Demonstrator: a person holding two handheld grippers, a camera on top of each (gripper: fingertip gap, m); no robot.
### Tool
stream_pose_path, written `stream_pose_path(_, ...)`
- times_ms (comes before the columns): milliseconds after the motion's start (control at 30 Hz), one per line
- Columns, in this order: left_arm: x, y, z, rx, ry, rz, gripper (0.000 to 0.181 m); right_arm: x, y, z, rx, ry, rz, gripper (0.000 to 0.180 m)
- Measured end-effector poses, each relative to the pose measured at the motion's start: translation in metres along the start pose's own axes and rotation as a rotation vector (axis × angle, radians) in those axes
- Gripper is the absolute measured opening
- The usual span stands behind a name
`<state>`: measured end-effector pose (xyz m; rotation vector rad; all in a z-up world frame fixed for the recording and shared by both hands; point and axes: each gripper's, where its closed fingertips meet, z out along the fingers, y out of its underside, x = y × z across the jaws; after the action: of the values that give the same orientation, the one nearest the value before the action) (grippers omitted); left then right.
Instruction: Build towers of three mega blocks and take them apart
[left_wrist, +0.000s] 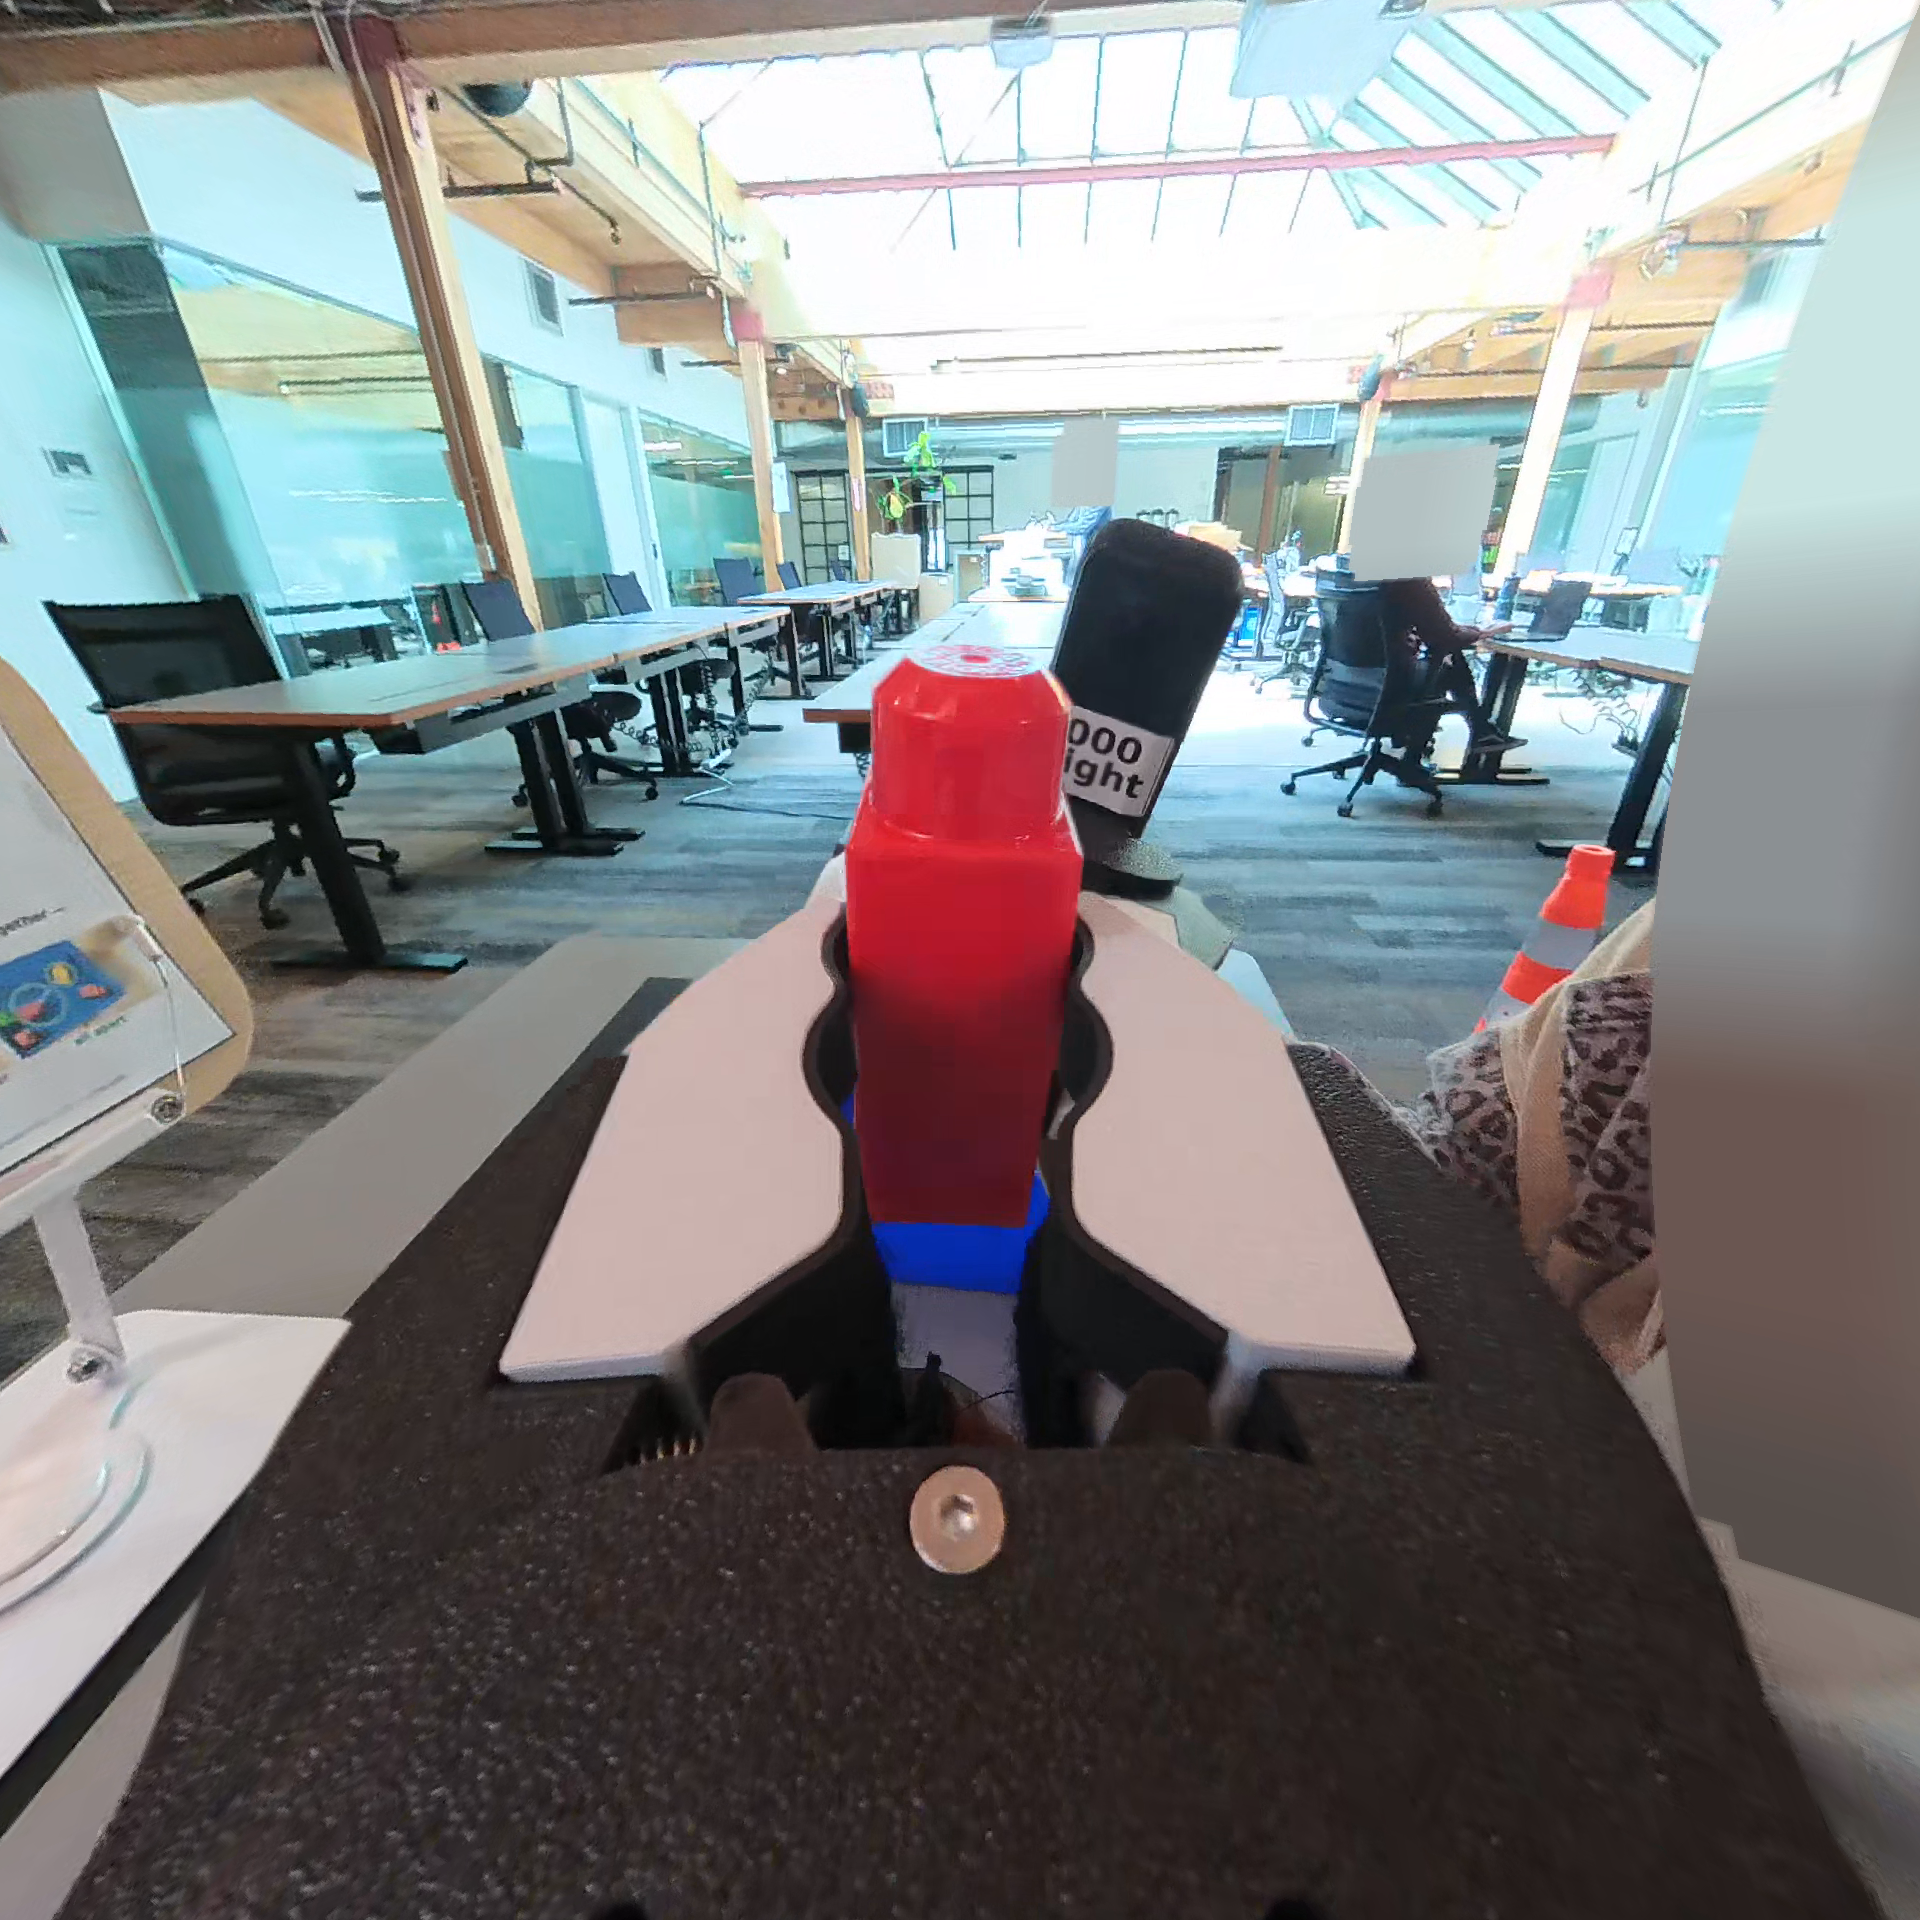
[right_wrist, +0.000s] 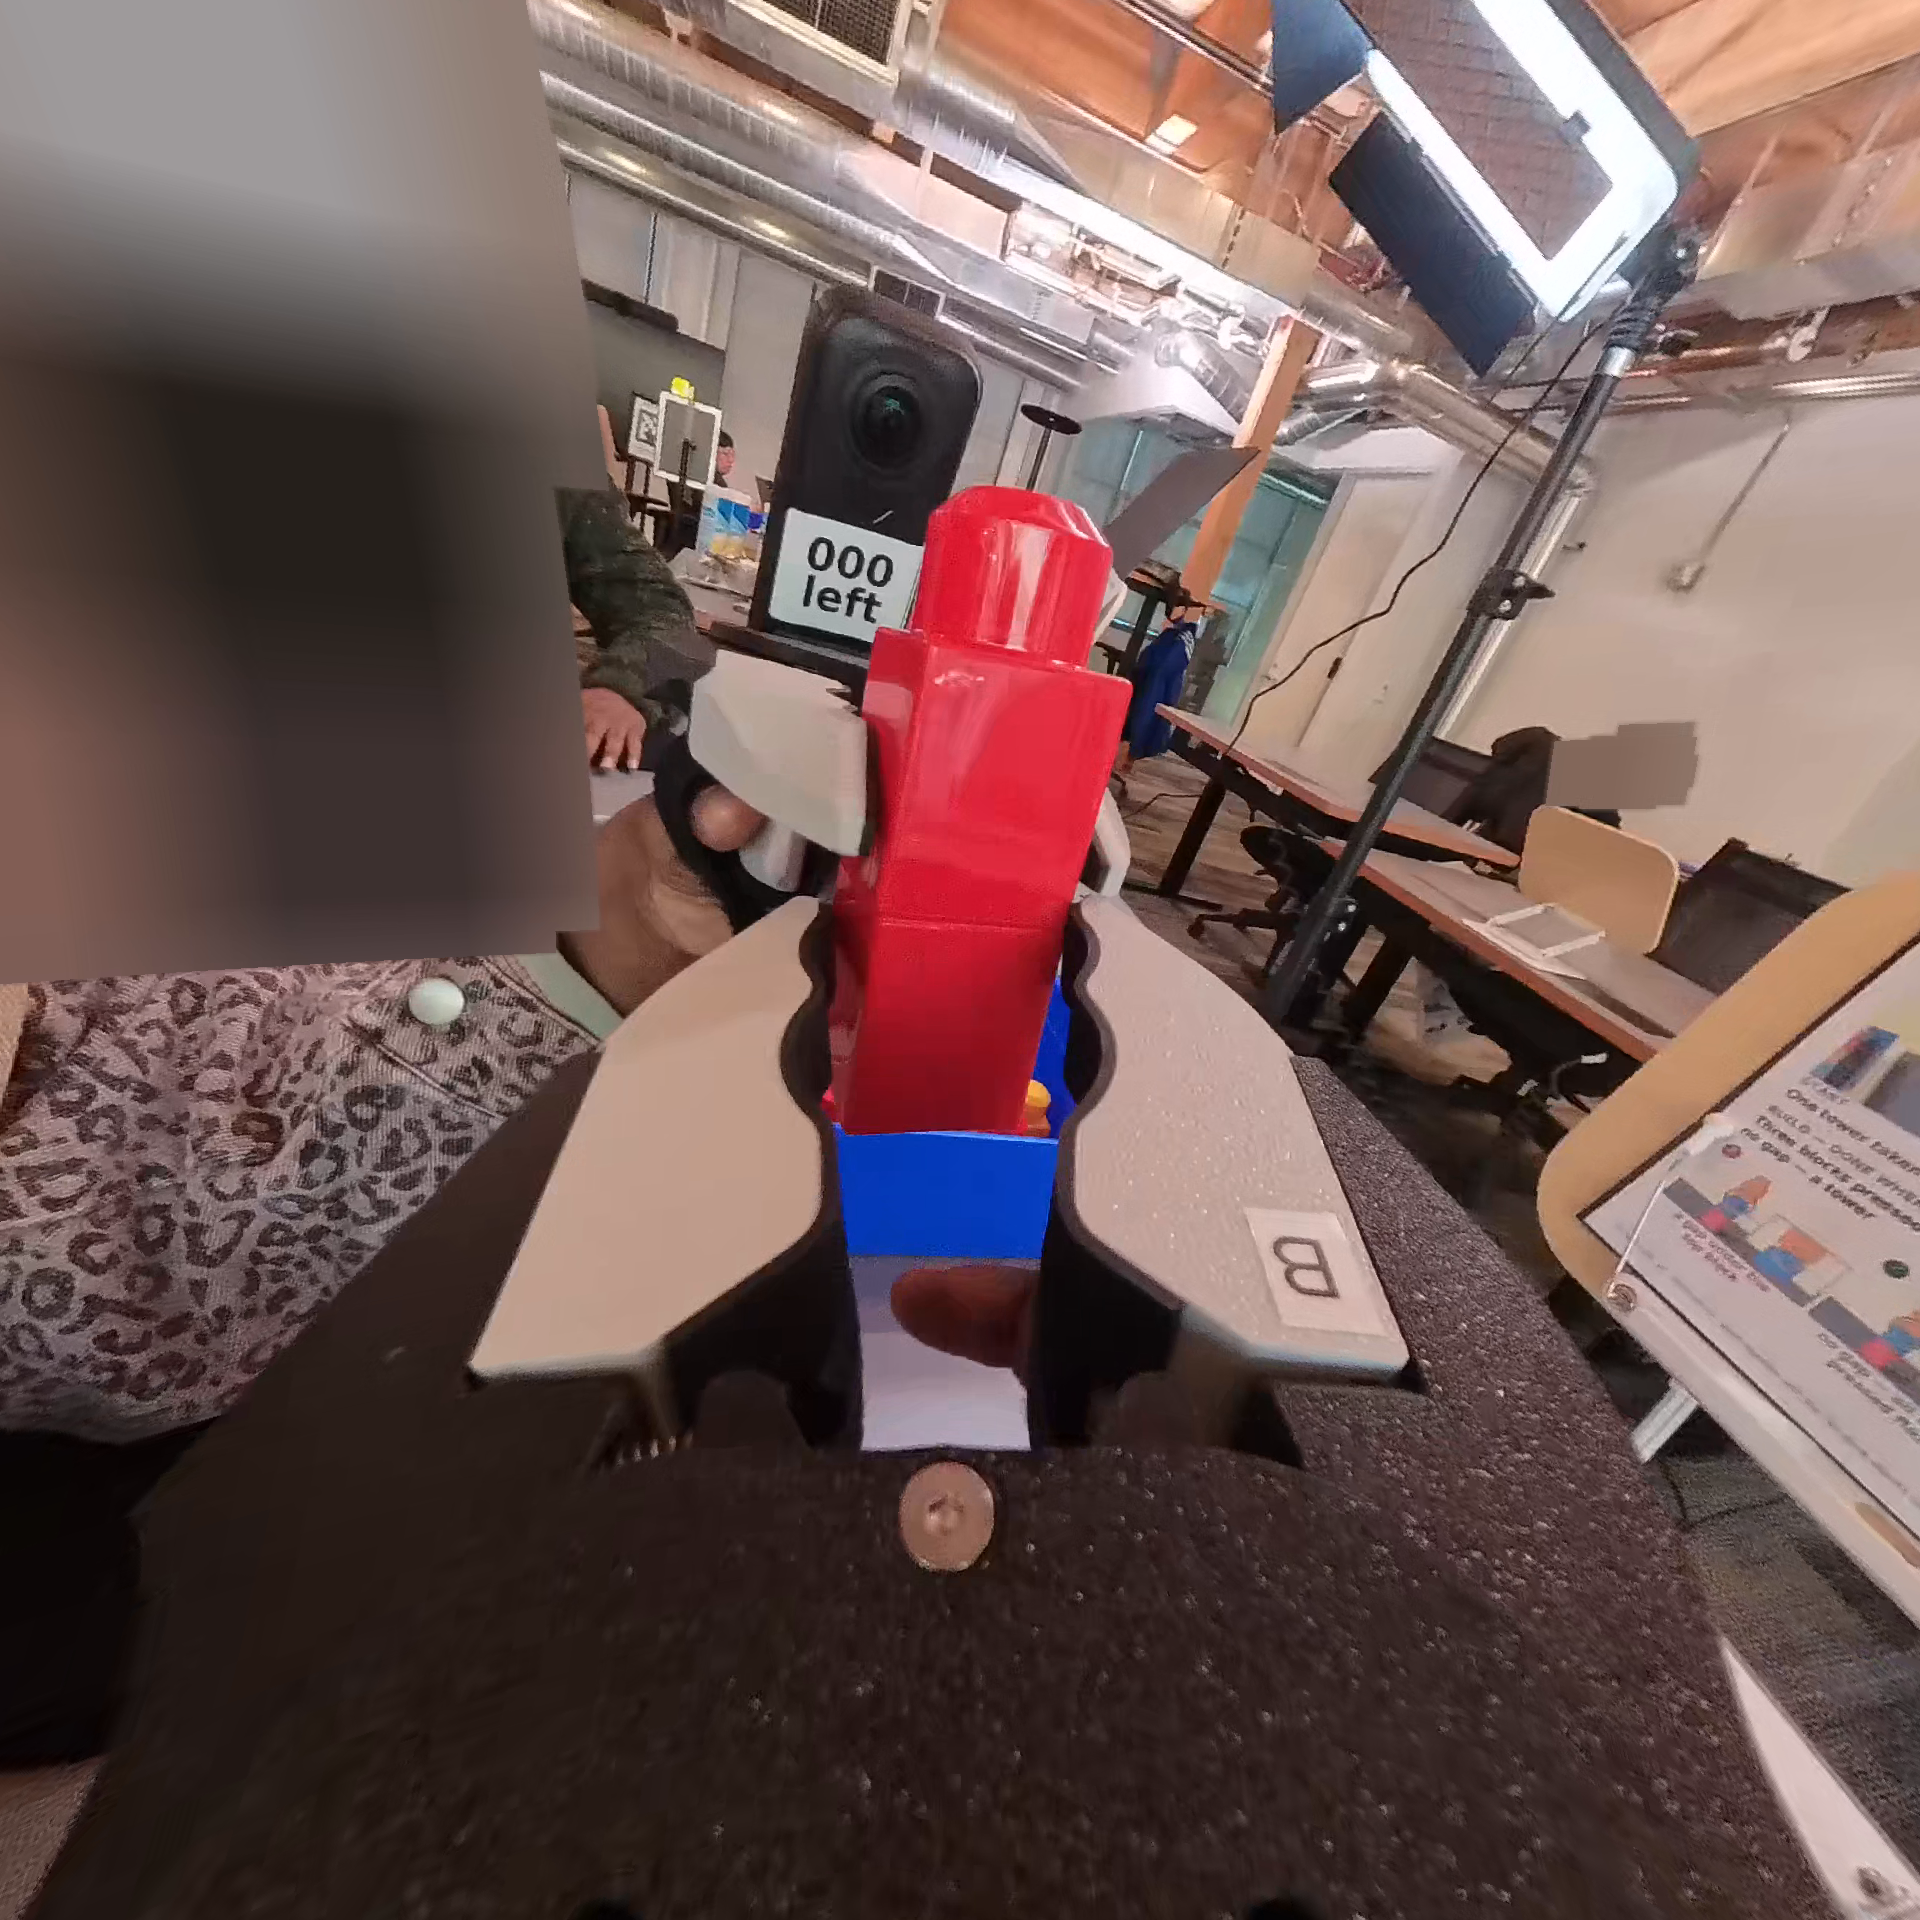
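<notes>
Red block tower (left_wrist: 961, 997) pinched by both claws: left claw (left_wrist: 961, 1039), right claw (right_wrist: 945, 1023); instruction board (right_wrist: 1766, 1195) nearby.

Upright tower: 2 red blocks (right_wrist: 966, 831) stacked on blue block (right_wrist: 940, 1195).

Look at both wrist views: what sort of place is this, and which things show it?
Probably an open-plan office. Rows of long wood-topped desks with black wheeled office chairs stand under a big glazed skylight roof, and frosted glass partition walls line one side.
</notes>
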<state>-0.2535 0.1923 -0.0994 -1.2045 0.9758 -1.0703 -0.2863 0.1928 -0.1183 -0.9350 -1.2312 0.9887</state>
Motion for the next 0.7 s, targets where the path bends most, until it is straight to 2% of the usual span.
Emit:
stream_pose_path(67,-0.004,0.001,-0.004,-0.027,-0.035,0.012,0.041,0.004,-0.003,-0.005,0.021,0.012,-0.012,0.036)
stream_pose_path(100,-0.009,0.001,-0.011,-0.051,-0.084,0.034,0.05,0.009,-0.005,-0.009,0.035,0.04,-0.02,0.036)
stream_pose_path(167,-0.031,0.003,-0.042,-0.127,-0.279,0.099,0.058,0.018,-0.009,-0.019,0.052,0.089,-0.046,0.036)
stream_pose_path(267,-0.09,0.016,-0.142,-0.322,-0.811,0.168,0.057,0.032,-0.012,-0.034,0.053,0.161,-0.066,0.036)
stream_pose_path(333,-0.115,0.041,-0.221,-0.472,-1.11,0.089,0.056,0.038,-0.013,-0.041,0.053,0.193,-0.073,0.036)
stream_pose_path(433,-0.124,0.096,-0.288,-0.589,-1.216,-0.19,0.055,0.045,-0.013,-0.047,0.055,0.224,-0.073,0.036)
stream_pose_path(533,-0.139,0.129,-0.34,-0.632,-1.394,-0.321,0.052,0.046,-0.011,-0.047,0.049,0.23,-0.071,0.036)
stream_pose_path(700,-0.149,0.17,-0.354,-0.76,-1.406,-0.411,0.041,0.046,-0.007,-0.042,0.026,0.235,-0.088,0.036)
